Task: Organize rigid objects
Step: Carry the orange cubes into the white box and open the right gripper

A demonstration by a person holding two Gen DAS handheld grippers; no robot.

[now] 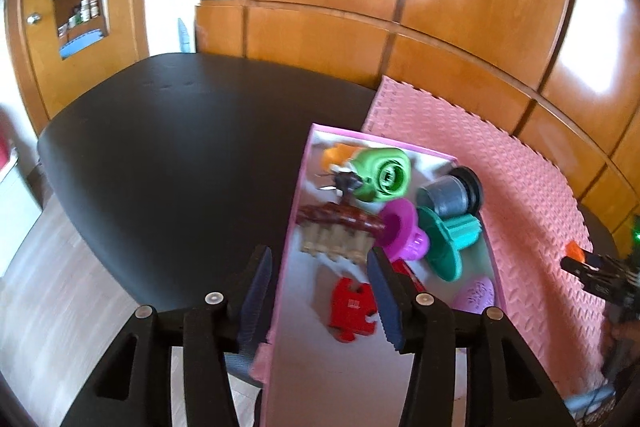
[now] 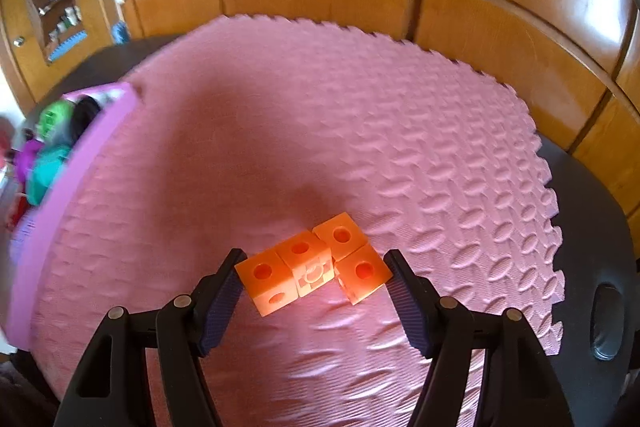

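While the left gripper hangs part-open and empty astride the box wall, the right gripper holds the orange blocks, long axis 9 to 3, with the box at 10 o'clock

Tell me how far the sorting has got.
Mostly done: the pink box already holds the green piece, red piece and others. The left gripper is open over it. In hand: the right gripper grips the orange cube piece. It still needs boxing.
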